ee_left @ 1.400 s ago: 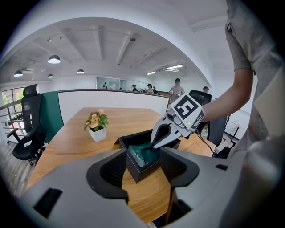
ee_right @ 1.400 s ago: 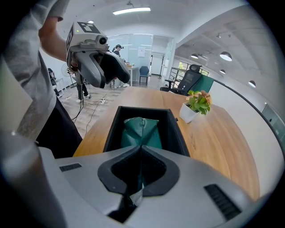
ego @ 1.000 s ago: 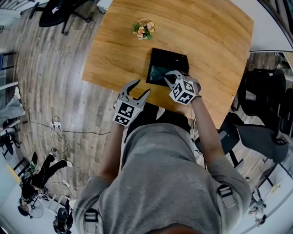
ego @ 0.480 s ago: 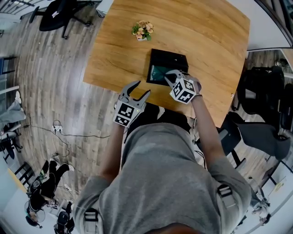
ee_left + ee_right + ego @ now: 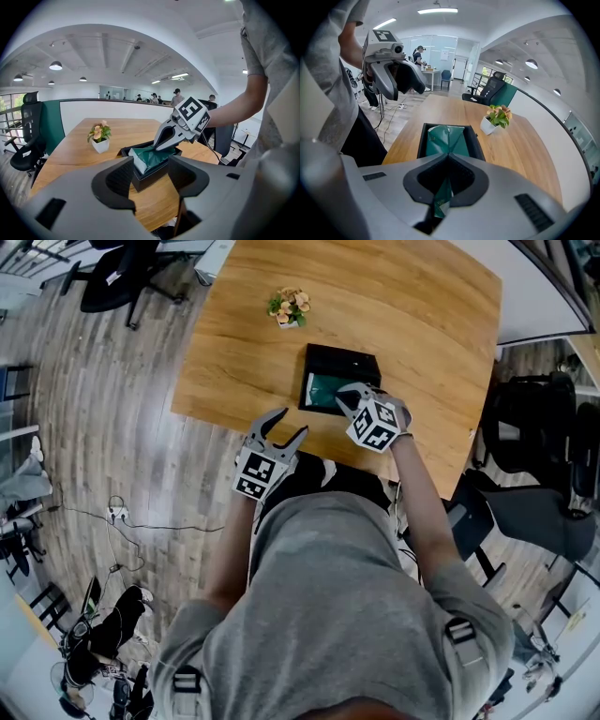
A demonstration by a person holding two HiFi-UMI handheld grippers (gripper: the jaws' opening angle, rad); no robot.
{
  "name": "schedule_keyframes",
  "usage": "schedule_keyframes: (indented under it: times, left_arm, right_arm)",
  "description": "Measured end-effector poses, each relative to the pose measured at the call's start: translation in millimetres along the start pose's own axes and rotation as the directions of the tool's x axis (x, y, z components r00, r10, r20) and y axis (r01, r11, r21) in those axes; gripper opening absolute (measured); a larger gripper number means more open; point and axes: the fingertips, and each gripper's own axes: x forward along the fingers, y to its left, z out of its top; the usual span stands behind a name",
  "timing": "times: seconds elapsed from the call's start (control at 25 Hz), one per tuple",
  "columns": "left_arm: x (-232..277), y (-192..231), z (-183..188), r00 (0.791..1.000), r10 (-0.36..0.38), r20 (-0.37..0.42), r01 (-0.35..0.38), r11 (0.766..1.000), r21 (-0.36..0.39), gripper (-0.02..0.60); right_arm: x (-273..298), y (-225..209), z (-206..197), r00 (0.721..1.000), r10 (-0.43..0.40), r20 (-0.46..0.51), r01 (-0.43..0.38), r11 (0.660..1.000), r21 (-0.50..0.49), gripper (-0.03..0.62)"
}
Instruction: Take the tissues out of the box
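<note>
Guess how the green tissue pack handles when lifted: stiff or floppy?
Probably floppy: the tissue pack has a creased wrapper, pinched into a fold where the right gripper is shut on it. Likely light: that thin pinch holds one end above the box rim. Snug fit, so the box may drag along.

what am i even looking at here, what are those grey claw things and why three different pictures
There is no robot here: a person holds a grey hand tool with tongs in each hand. The head view comes from a camera on the person's head, looking down. The other two come from cameras riding on each tool, looking along its tongs. On the wooden table stand a black box and a potted flower. The right tongs are shut on a fold of the green tissue pack that sits in the box. The left tongs are open and hold nothing.
</note>
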Motion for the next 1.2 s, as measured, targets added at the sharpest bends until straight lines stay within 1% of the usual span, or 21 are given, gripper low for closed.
schedule_keyframes:
  times: [0.68,0.96,1.2]
  left_arm:
    - [-21.2,2.3,2.4,0.999,0.039,0.022,-0.039,0.999,-0.01,0.244]
    - [-23.7,0.7,4.2,0.999,0.041,0.024,-0.04,0.999,-0.015,0.244]
    - [-24.4,-2.0,4.5,0.999,0.041,0.03,-0.04,0.999,-0.014,0.244]
  right_arm:
    - [-23.8,-7.7,24.6,0.999,-0.037,0.02,0.037,0.999,-0.014,0.008]
    - [-39.2,-5.2,37.6,0.998,-0.056,0.039,0.057,0.998,-0.027,0.008]
    - [-52.6,-10.0,38.9,0.995,-0.085,0.044,0.086,0.996,-0.026,0.008]
